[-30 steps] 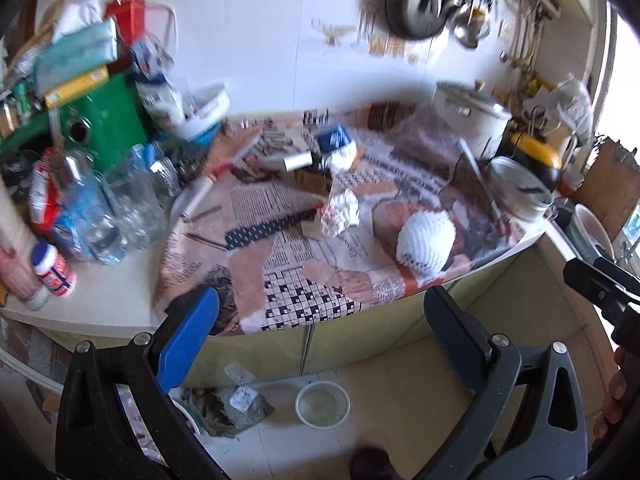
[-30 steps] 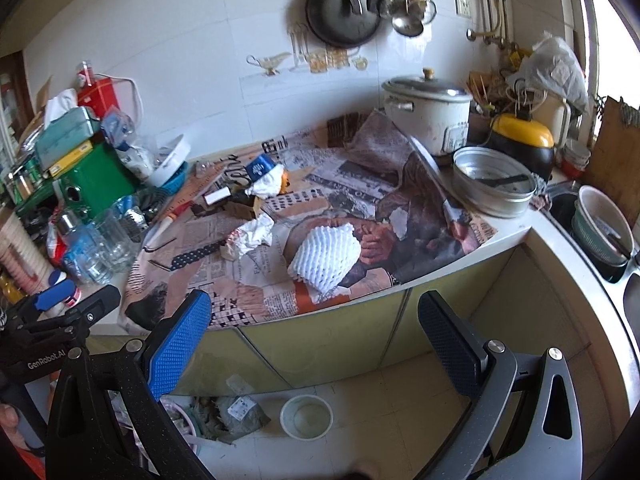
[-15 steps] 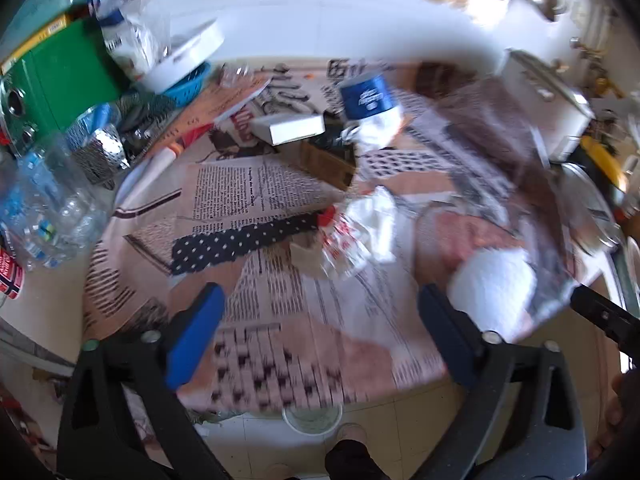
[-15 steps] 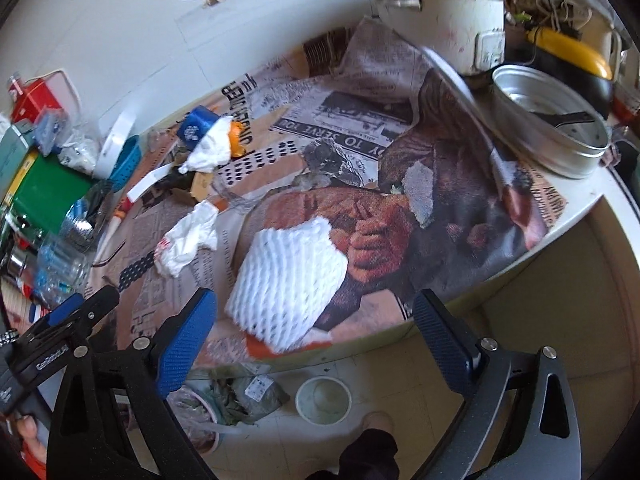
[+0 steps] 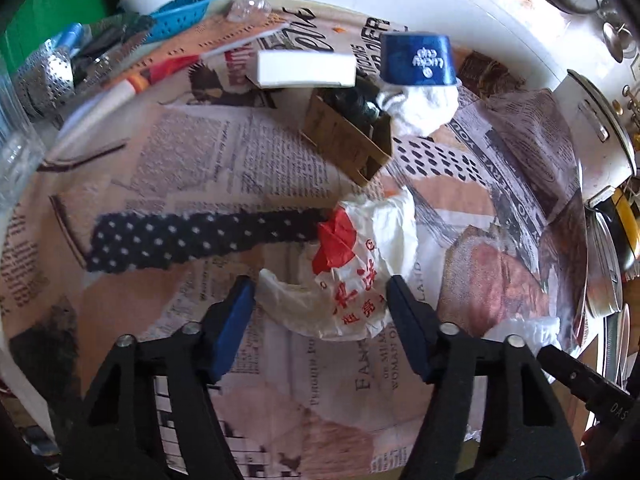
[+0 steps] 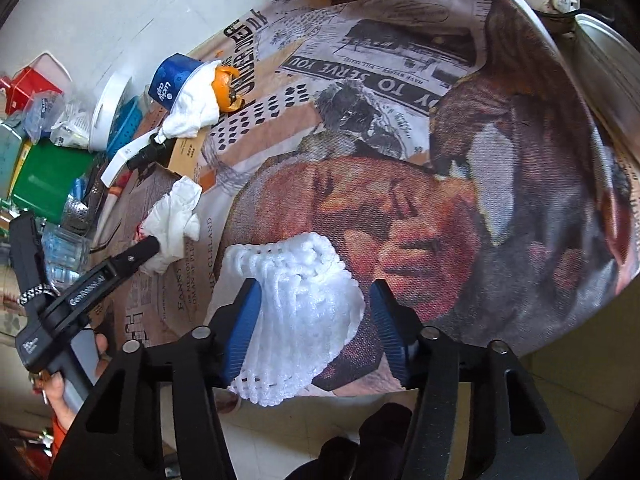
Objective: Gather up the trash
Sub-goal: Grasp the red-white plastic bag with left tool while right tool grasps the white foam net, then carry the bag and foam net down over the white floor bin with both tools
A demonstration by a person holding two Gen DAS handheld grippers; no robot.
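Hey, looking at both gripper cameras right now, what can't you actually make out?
- Left wrist view: whether the left gripper pinches the crumpled wrapper yet; its underside is hidden.
- Right wrist view: the near end of the white foam net is hidden behind the right gripper.
- Left wrist view: what is inside the brown cardboard box; too dark.
- Both views: the blue cup has its mouth stuffed with tissue, contents unseen.

"TO SERVE YOU" on newspaper
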